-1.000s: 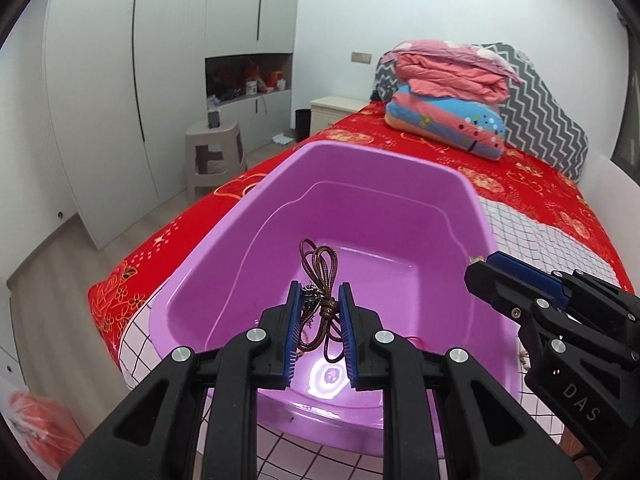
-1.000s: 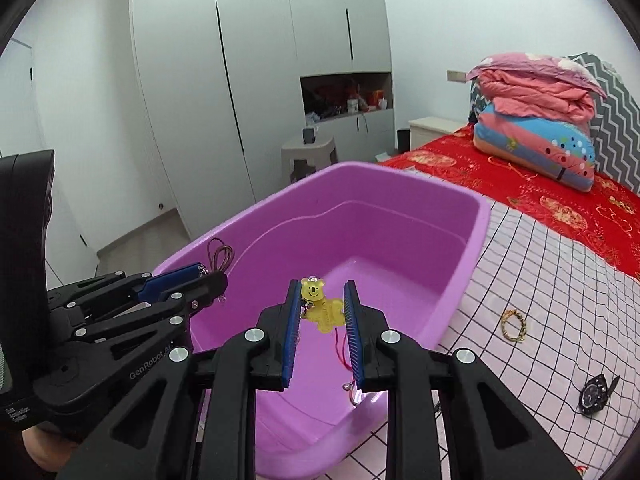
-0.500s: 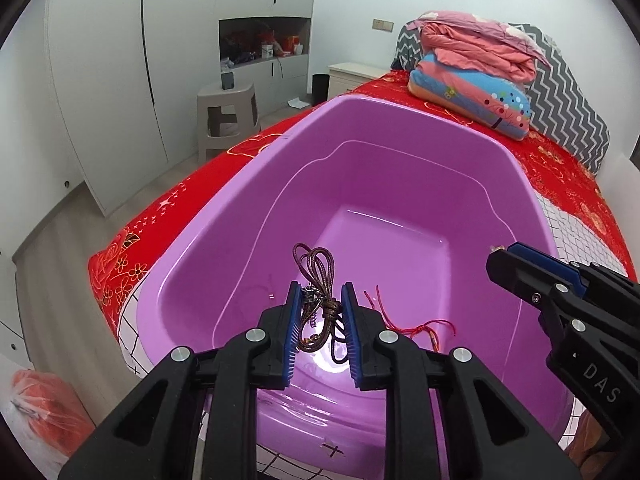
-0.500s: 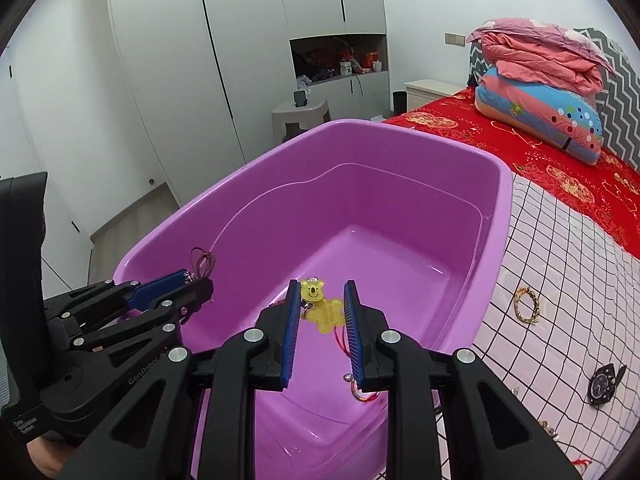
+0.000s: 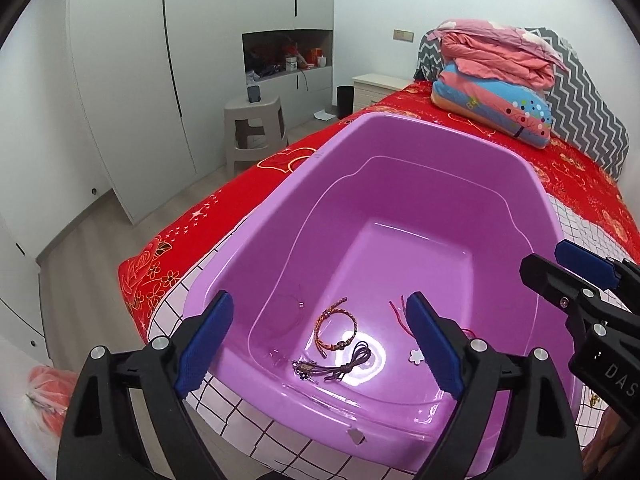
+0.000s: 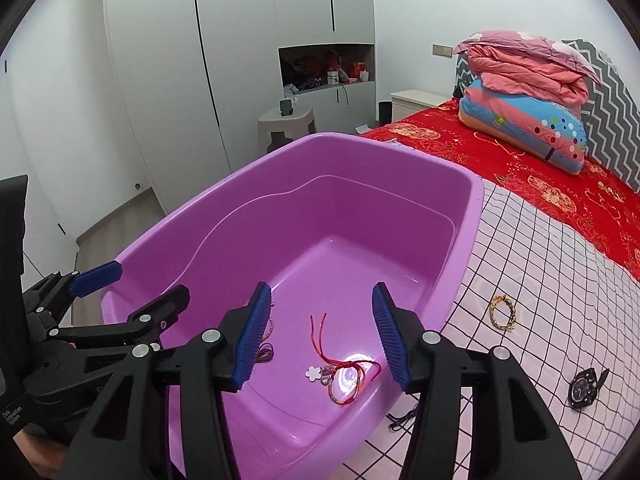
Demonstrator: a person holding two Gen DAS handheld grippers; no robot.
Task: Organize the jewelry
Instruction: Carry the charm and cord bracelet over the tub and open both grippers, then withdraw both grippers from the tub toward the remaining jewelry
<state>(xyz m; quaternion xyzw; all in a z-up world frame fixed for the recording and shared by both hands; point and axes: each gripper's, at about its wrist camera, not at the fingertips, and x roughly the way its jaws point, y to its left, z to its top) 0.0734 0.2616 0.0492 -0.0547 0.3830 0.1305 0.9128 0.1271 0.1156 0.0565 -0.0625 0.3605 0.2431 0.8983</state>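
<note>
1. A large purple plastic tub with rounded corners sits on a white black-gridded cloth spread over a red patterned bedspread.
2. On the tub floor, seen from the left wrist, lie a braided orange-and-brown bracelet, a dark brown cord necklace bunched just in front of it, a thin red string by the left wall, and a small white flower charm.
3. From the right wrist, a red cord bracelet with small pendants lies on the floor beside that white flower charm.
4. The left gripper hovers over the tub's near end; its jaws are opening, spread wide, nothing clamped between the blue pads.
5. The right gripper hangs over the tub too; its jaws are opening, about half apart, with the red cord bracelet lying free below them.
6. Outside the tub, on the gridded cloth, rest a gold chain bracelet and, nearer the edge, a black wristwatch, well apart from each other.
</note>
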